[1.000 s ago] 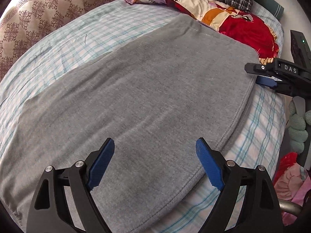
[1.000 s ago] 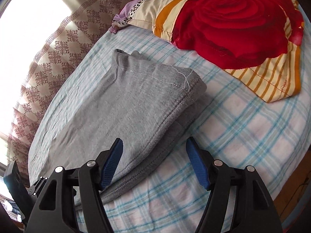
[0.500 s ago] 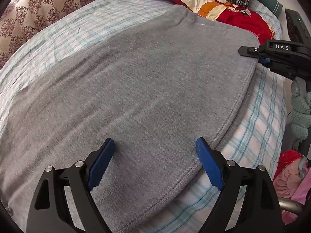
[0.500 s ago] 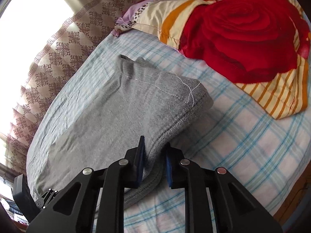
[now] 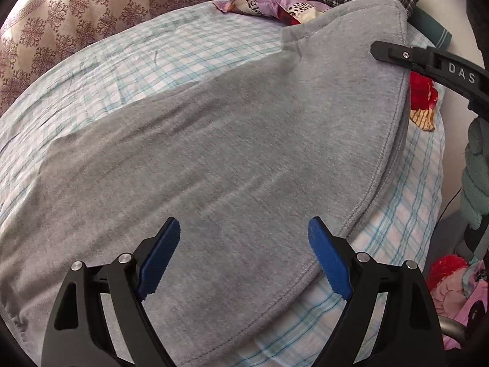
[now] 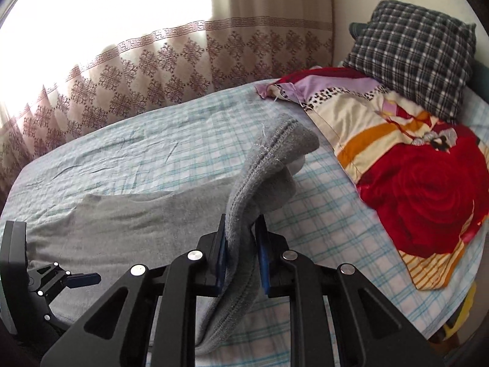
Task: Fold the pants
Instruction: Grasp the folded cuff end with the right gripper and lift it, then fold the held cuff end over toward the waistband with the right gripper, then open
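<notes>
Your right claw (image 6: 240, 253) has just clenched on the grey pants (image 5: 232, 165) hem and lifted it off the bed (image 6: 152, 153); fold started. Left claw (image 5: 244, 257) released, hovering over the flat part.

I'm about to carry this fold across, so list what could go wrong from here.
1. The right gripper pinches only the seamed edge of the grey pants; the layers may slip apart.
2. The left gripper hovers open, so the near end could drag across the checked sheet.
</notes>
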`<state>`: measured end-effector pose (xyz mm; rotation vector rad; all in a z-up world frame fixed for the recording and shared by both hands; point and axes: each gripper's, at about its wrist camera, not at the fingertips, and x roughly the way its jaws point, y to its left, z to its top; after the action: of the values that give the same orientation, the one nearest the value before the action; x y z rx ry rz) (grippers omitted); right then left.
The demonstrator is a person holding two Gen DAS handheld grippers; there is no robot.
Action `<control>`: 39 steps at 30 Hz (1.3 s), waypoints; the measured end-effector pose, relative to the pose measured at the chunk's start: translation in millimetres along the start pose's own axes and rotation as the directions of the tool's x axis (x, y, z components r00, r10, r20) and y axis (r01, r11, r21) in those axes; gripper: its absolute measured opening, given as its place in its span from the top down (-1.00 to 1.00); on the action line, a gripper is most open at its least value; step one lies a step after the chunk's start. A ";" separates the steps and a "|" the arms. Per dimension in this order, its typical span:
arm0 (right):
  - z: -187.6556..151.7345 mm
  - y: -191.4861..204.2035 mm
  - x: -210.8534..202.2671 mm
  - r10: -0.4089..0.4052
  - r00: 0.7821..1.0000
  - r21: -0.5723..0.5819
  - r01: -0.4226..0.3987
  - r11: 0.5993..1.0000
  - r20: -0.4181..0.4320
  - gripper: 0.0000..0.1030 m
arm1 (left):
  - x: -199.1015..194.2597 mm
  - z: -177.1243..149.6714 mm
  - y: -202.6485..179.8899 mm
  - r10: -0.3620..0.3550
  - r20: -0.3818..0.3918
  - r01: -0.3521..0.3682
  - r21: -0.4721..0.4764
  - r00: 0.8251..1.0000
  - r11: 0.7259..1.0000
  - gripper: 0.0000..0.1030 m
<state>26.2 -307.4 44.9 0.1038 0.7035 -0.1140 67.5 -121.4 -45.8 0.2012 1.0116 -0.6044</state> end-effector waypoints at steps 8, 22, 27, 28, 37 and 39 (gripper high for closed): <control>0.6 48.2 -9.9 0.047 0.999 -0.105 -0.045 0.993 0.018 0.67 | -8.0 6.5 63.3 -0.042 0.004 0.042 -0.194 0.999 0.980 -0.69; -58.9 141.1 -10.1 0.150 0.986 -0.350 -0.165 0.922 -0.067 0.68 | -9.2 9.7 130.0 -0.318 0.173 0.362 -0.464 0.932 0.808 -0.91; -89.5 161.6 3.1 0.143 0.981 -0.415 -0.186 0.890 -0.134 0.67 | 8.8 -8.0 149.0 -0.349 0.160 0.376 -0.557 0.923 0.741 -0.91; -94.0 163.4 5.0 0.133 0.981 -0.432 -0.182 0.883 -0.141 0.67 | 12.9 -10.6 152.0 -0.359 0.158 0.382 -0.572 0.920 0.726 -0.91; -112.6 167.7 -3.4 0.094 0.985 -0.545 -0.157 0.824 -0.143 0.67 | 12.3 -10.9 154.4 -0.353 0.180 0.390 -0.566 0.918 0.726 -0.91; -121.4 169.3 -6.0 0.094 0.984 -0.568 -0.166 0.806 -0.153 0.67 | 9.5 -8.6 152.4 -0.359 0.191 0.402 -0.553 0.914 0.730 -0.91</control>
<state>-32.3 -123.5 -33.7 -0.4353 0.8209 0.2471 150.3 3.6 -75.8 -0.5930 1.1329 -0.6358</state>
